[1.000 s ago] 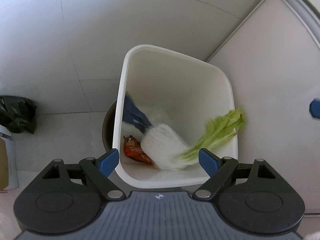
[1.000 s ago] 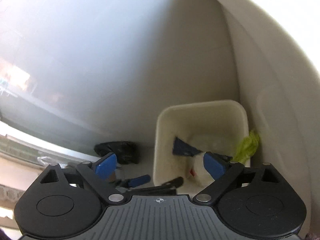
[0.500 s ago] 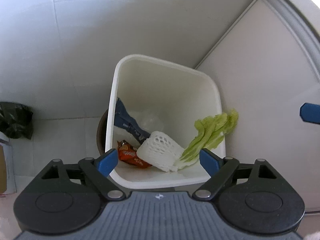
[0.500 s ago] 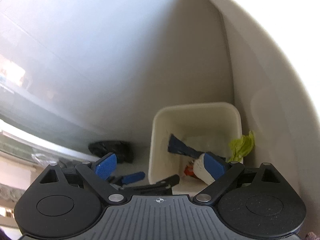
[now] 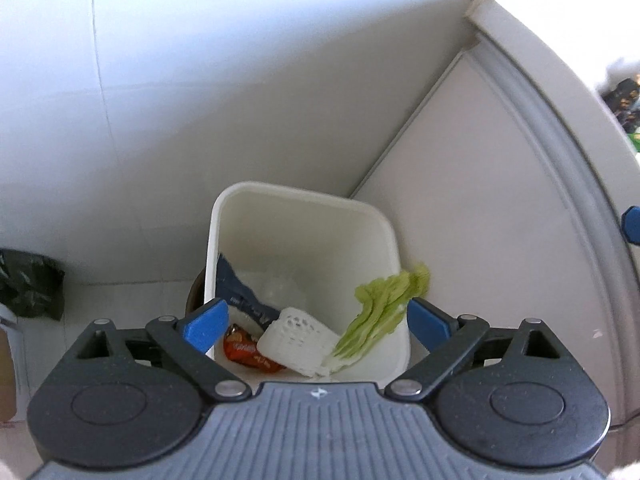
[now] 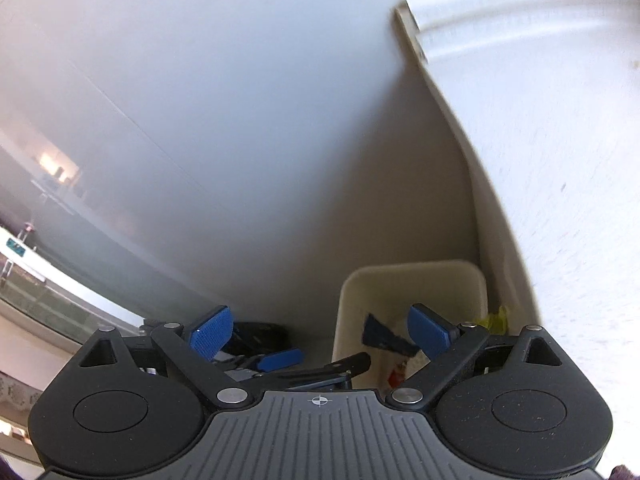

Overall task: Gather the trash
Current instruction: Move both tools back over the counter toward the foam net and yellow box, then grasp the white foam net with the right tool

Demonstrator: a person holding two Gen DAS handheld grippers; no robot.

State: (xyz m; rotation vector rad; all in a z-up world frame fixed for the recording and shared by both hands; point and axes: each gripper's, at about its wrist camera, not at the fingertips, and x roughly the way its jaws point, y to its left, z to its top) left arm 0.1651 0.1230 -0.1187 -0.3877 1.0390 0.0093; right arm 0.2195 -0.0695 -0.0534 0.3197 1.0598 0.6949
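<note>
A white bin (image 5: 300, 216) stands on the floor in a corner, below my left gripper (image 5: 316, 326). Inside it lie a white foam net (image 5: 296, 338), a red wrapper (image 5: 242, 348), a dark blue packet (image 5: 236, 290) and a green lettuce leaf (image 5: 380, 312) draped over the right rim. The left jaws are opening wide, nothing between them. My right gripper (image 6: 320, 332) hangs open and empty above and left of the same bin (image 6: 412, 280). One blue pad of the left gripper (image 6: 280, 360) shows below it.
A black plastic bag (image 5: 30, 284) lies on the floor at the left. A pale cabinet side (image 5: 500, 200) rises right of the bin, a white tiled wall (image 5: 200, 100) behind it. A brown round object (image 5: 196, 292) peeks out behind the bin's left side.
Both grippers have risen, so the bin looks smaller and lower. The foam net, blurred a second ago, now rests still in the bin. The left jaws stand a little wider.
</note>
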